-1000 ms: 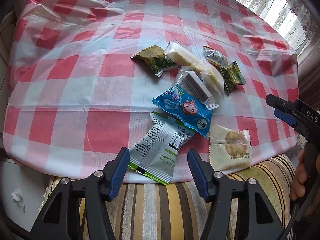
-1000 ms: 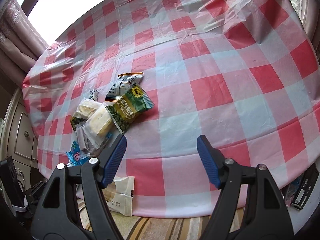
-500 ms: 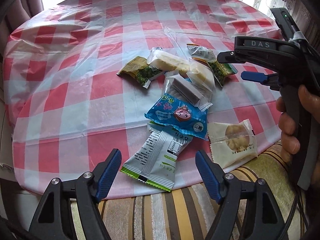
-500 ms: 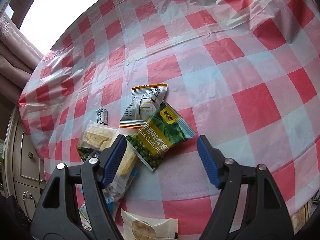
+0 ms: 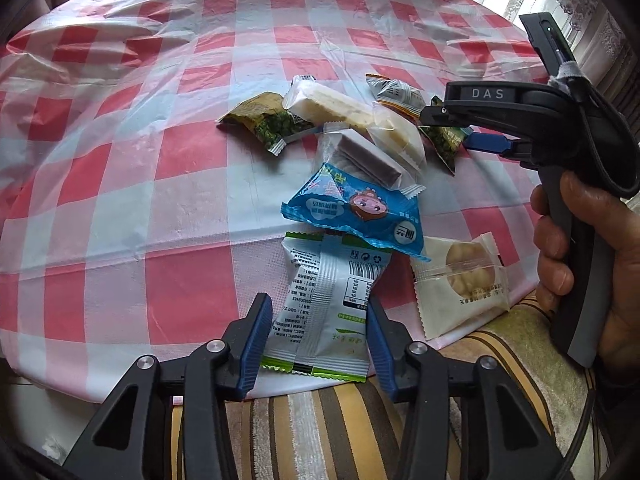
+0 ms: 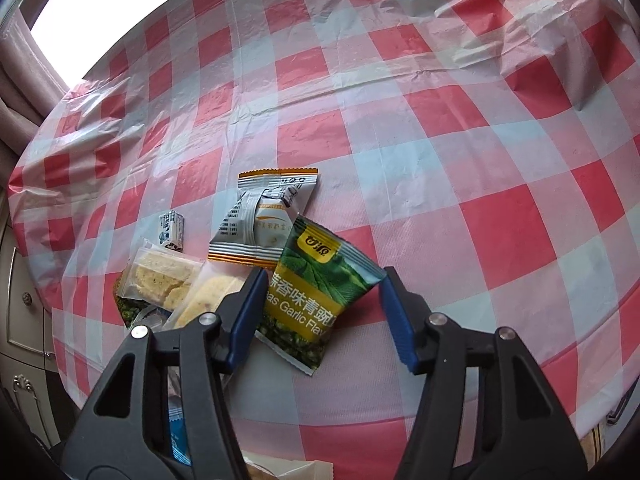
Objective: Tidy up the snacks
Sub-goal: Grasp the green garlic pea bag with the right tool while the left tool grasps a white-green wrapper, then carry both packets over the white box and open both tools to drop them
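Observation:
Several snack packets lie in a loose pile on the checked tablecloth (image 5: 120, 160). My left gripper (image 5: 318, 344) is open, its fingers either side of the white-and-green packet (image 5: 328, 300) at the table's near edge. A blue packet (image 5: 356, 212) overlaps that packet's far end. My right gripper (image 6: 324, 316) is open, its fingers either side of the green garlic-pea packet (image 6: 320, 292). The right gripper also shows in the left wrist view (image 5: 456, 128), over the pile's right side.
A cracker packet (image 5: 460, 276) lies right of the white-and-green one. A grey-and-orange packet (image 6: 264, 220), clear-wrapped biscuits (image 6: 164, 280) and a small milk candy (image 6: 173, 230) lie nearby. A striped cushion (image 5: 340, 432) sits below the table edge.
Both grippers have moved forward and down. The left one now straddles the white-and-green packet; the right one now straddles the green pea packet. Both stay open.

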Tool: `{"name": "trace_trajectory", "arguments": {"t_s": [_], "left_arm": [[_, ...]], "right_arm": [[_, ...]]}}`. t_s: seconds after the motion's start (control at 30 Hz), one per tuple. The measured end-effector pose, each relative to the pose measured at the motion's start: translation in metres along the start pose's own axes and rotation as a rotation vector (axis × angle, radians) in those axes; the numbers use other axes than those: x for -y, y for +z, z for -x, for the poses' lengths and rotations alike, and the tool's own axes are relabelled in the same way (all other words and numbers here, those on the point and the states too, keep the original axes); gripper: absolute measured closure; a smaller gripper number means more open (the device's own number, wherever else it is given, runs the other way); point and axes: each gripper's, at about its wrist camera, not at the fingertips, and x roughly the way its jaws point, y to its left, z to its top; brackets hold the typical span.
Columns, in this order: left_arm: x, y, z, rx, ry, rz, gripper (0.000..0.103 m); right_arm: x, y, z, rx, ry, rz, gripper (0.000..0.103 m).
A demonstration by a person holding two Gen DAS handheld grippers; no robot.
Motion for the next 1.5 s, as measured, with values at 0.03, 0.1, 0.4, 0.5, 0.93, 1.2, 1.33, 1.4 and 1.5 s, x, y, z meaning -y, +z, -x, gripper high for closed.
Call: {"name": "trace_trajectory", "arguments": {"t_s": [0.03,0.1,0.4,0.5,0.93,1.2,1.33,1.4,1.5], "left_arm": [[0.000,0.000,0.000,0.001,-0.002,0.004,0.057],[-0.002,0.001,0.000,0.005,-0.002,0.010,0.059],[-0.001,-0.007,0.011,0.017,-0.011,0.048,0.065],[0.001,-0.012,0.019,0.029,-0.009,0.056,0.066],[0.011,-0.017,0.043,0.096,0.028,0.040,0.068],[0.029,-0.009,0.055,0.134,0.025,-0.004,0.068],[0.050,-0.003,0.058,0.144,-0.004,-0.036,0.068],[0.063,-0.001,0.059,0.147,-0.025,-0.057,0.068],[0.083,0.005,0.060,0.153,-0.055,-0.092,0.068]], "right_arm": [[0.001,-0.001,0.001,-0.001,-0.004,0.007,0.046],[0.002,-0.004,0.003,0.000,-0.011,0.025,0.051],[0.011,-0.012,0.013,-0.013,0.021,0.023,0.055],[0.012,-0.014,0.021,0.001,0.032,0.028,0.056],[0.030,-0.033,0.067,0.075,0.061,0.030,0.056],[0.056,-0.048,0.096,0.103,0.064,0.006,0.056],[0.074,-0.055,0.111,0.116,0.058,-0.012,0.056],[0.084,-0.058,0.119,0.125,0.046,-0.018,0.056],[0.104,-0.064,0.128,0.129,0.032,-0.045,0.056]]}}
